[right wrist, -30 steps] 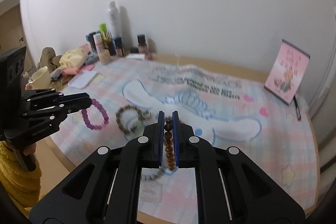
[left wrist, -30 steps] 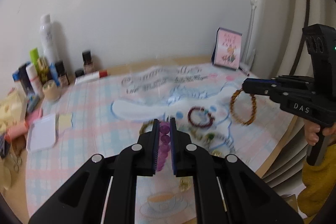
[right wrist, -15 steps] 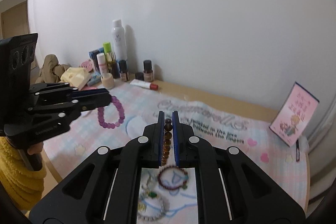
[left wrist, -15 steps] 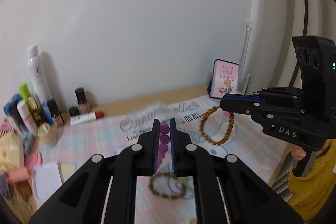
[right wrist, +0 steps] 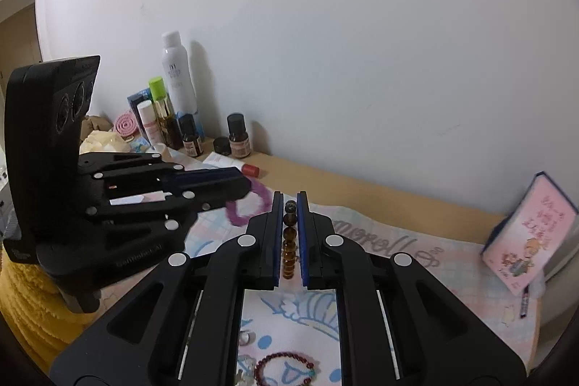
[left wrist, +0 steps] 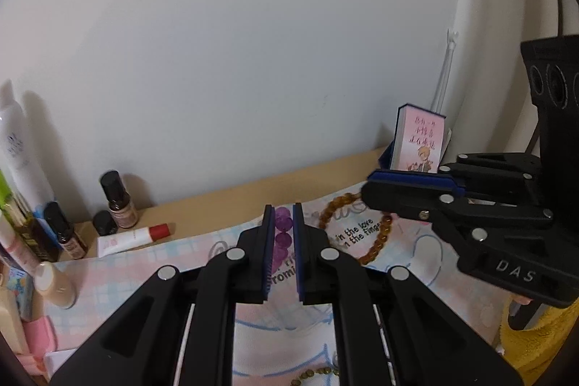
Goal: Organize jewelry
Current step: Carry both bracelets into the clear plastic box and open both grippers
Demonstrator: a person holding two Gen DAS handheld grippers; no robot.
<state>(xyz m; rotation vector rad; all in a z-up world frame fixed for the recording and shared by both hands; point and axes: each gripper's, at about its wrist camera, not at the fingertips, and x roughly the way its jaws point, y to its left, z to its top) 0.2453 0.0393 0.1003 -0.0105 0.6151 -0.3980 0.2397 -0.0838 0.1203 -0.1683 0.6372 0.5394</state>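
Left gripper: fingers drawn close, clamped on a purple bead bracelet, held clear above the patterned mat. Right gripper: fingers likewise close, pinching an amber bead bracelet aloft. A dark red bracelet lies on the mat below. Bottles stand along the wall

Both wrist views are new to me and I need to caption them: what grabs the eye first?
Two sets of tongs, each shut on a bead bracelet held in the air: the left tongs pinch a purple bracelet, the right tongs an amber bracelet. Below lies a pastel cartoon mat, with toiletry bottles crowded at its far left against the wall.
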